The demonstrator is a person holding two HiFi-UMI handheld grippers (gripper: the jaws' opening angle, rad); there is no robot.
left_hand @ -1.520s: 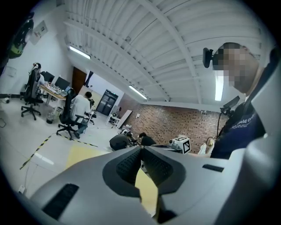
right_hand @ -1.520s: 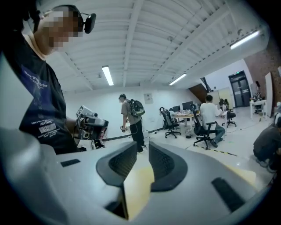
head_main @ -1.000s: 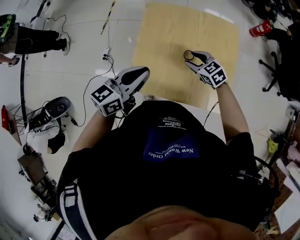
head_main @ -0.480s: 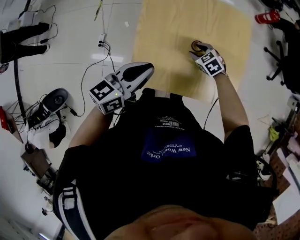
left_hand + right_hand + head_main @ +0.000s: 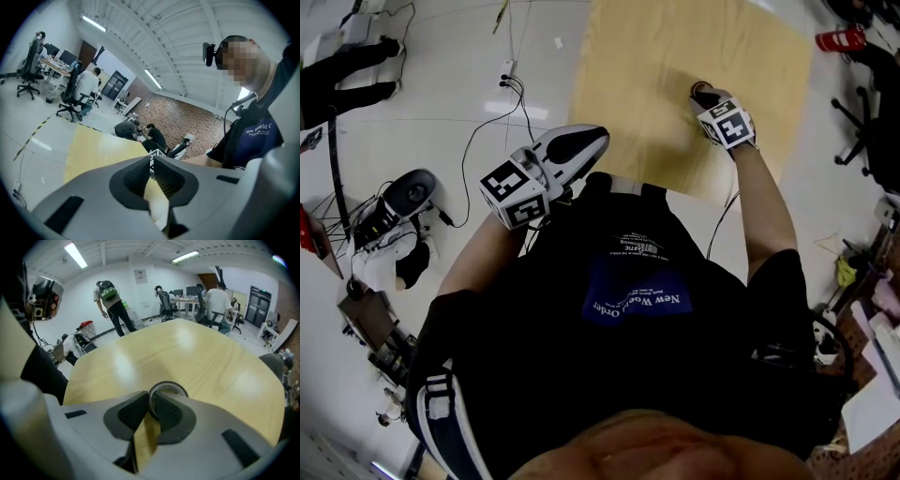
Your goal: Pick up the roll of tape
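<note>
We have the roll of tape lying flat on the pale wooden counter, open ring facing up, and in the head view it sits right of the counter's middle, the roll peeking out just past the tool tips. The right tool is down on it: in the right gripper view the jaws are pinched in on the near wall of the roll, one jaw inside the ring and one outside. From above, the right tool reaches out at arm's length over the wood, marker cube facing up.

Over to the left tool: its jaws are drawn together with nothing between them, and it's held up in the air. In the head view the left tool hangs close to our chest, near the counter's front left corner and well apart from the roll.

Around us, white floor with cables trailing across it. Beyond the counter a person with a backpack stands, another sits at a desk, and a brick wall closes the far end.
</note>
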